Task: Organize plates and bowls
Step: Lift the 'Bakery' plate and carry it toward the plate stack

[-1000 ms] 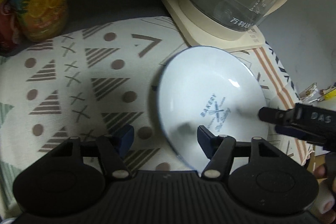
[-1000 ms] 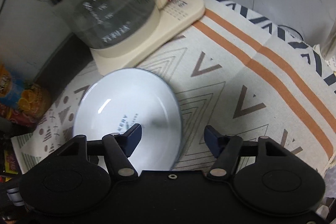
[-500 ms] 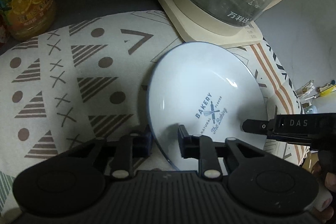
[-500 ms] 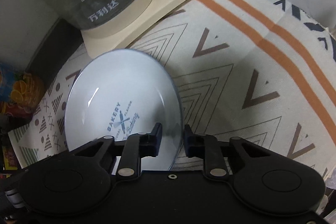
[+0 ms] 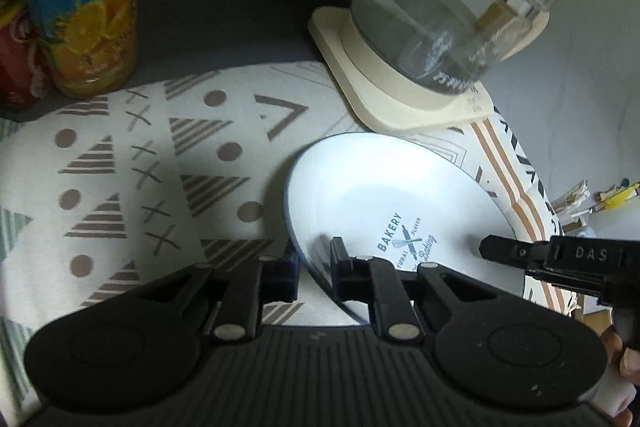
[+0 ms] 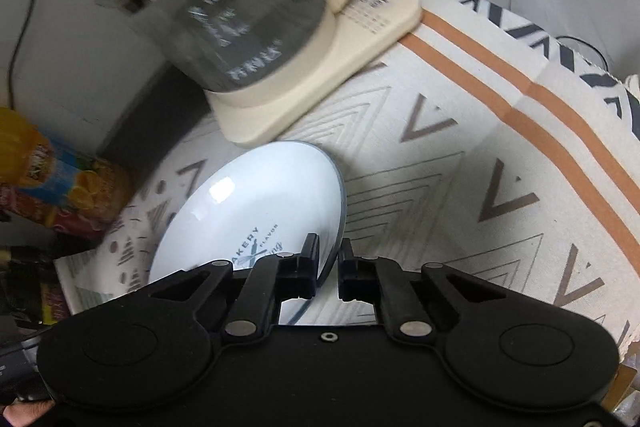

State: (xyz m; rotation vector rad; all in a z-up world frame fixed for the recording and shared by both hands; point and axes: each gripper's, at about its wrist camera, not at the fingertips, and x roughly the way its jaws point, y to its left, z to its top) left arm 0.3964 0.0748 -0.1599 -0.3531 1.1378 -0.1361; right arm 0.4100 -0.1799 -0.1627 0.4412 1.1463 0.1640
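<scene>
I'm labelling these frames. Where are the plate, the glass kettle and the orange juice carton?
plate (image 5: 360, 203): left wrist view, bare white inner surface above the print.
glass kettle (image 6: 248, 23): right wrist view, middle of the glass body.
orange juice carton (image 5: 84, 11): left wrist view, printed front face.

Plate (image 5: 384, 203): white, blue-rimmed, printed "BAKERY".
Tilting off the patterned cloth, near the kettle base, rim pinched on two sides.
</scene>
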